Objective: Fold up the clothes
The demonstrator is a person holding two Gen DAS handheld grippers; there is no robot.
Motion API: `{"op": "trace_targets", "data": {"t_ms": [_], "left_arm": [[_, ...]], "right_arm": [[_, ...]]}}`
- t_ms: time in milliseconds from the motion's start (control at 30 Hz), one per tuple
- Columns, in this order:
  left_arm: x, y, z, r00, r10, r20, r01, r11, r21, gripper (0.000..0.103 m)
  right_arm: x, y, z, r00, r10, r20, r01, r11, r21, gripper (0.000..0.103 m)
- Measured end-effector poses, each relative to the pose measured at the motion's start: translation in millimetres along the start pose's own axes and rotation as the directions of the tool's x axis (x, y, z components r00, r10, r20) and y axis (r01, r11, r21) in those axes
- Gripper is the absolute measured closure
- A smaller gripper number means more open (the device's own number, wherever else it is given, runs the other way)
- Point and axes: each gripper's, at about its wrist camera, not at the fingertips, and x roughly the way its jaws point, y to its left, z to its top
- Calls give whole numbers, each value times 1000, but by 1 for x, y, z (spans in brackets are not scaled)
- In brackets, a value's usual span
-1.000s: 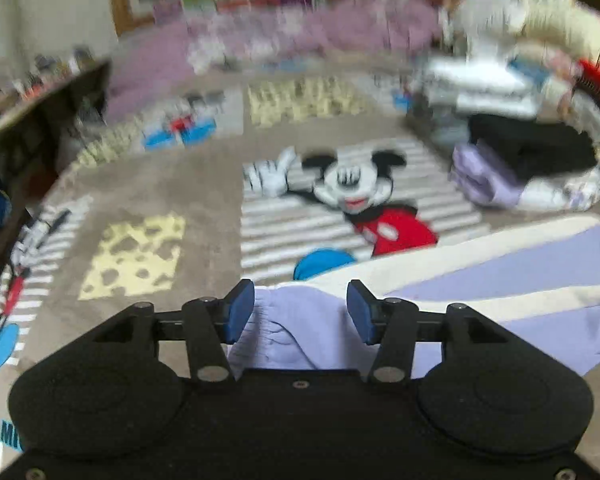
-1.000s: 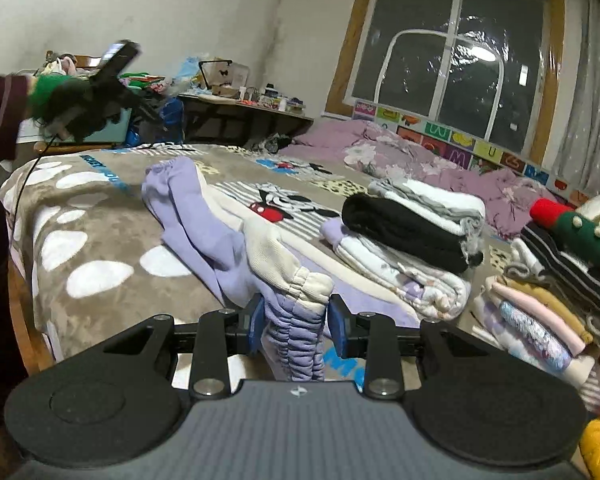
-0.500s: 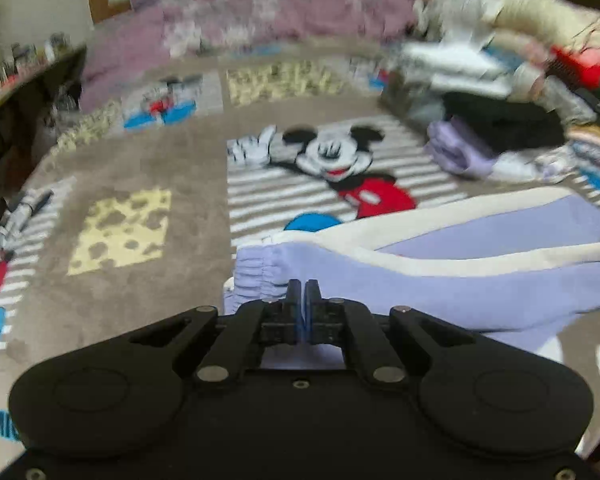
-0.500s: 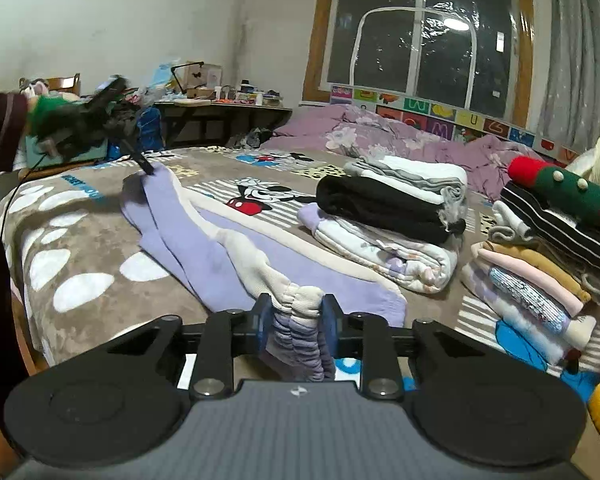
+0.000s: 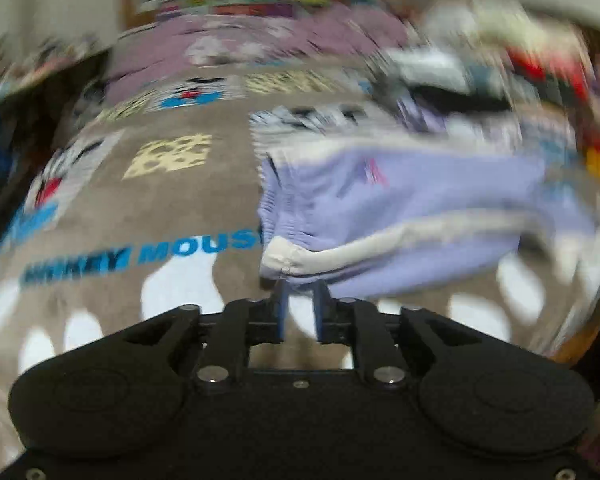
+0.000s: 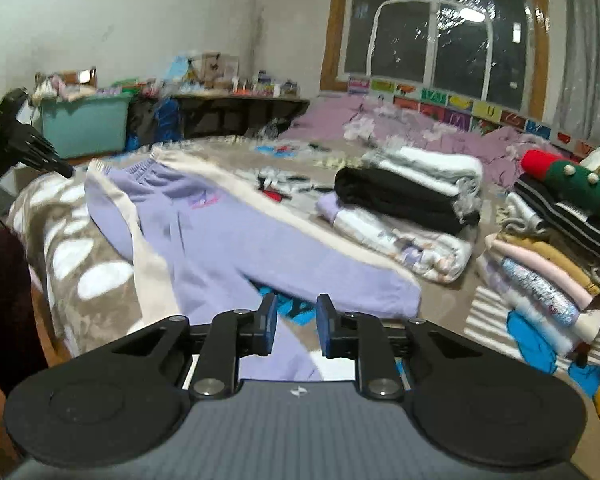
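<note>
Lilac sweatpants with cream side stripes [image 6: 236,240] lie spread flat on the brown Mickey Mouse blanket [image 6: 72,248]. In the left wrist view the waistband end [image 5: 284,216] lies just beyond my left gripper [image 5: 300,300], which is open with a small gap and holds nothing. My right gripper [image 6: 294,312] is open and empty above the leg ends [image 6: 380,292]. The left gripper also shows at the far left of the right wrist view [image 6: 20,148], beside the waistband. The left wrist view is motion-blurred.
Folded clothes are stacked on the bed: a black and white pile [image 6: 412,196] behind the pants and a taller mixed pile [image 6: 552,248] at the right. A purple quilt [image 6: 420,136] lies at the back. A teal bin [image 6: 84,124] and cluttered desk stand left.
Both grippers have let go of the sweatpants, which dropped from hanging to lying flat on the blanket. The left gripper opened and pulled back from the waistband; the right opened and lifted off the cuffs.
</note>
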Motion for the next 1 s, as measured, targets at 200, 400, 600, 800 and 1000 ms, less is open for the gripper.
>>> {"op": "trace_targets", "data": {"t_ms": [200, 400, 600, 800, 1000], "left_arm": [[6, 23, 12, 998, 0, 62, 33, 850, -526, 46], [42, 7, 12, 1000, 8, 13, 3, 701, -714, 47], [75, 3, 10, 996, 62, -60, -86, 635, -767, 66], [85, -2, 13, 996, 82, -38, -83, 651, -754, 100], [21, -7, 22, 984, 46, 171, 81, 742, -666, 100]], "right_arm": [[22, -18, -12, 992, -5, -127, 43, 953, 300, 51], [19, -44, -52, 986, -42, -160, 143, 708, 692, 46], [13, -41, -93, 995, 0, -99, 87, 479, 873, 45], [9, -39, -97, 998, -47, 45, -24, 383, 923, 84], [-5, -42, -75, 972, -109, 209, -150, 399, 905, 90]]}}
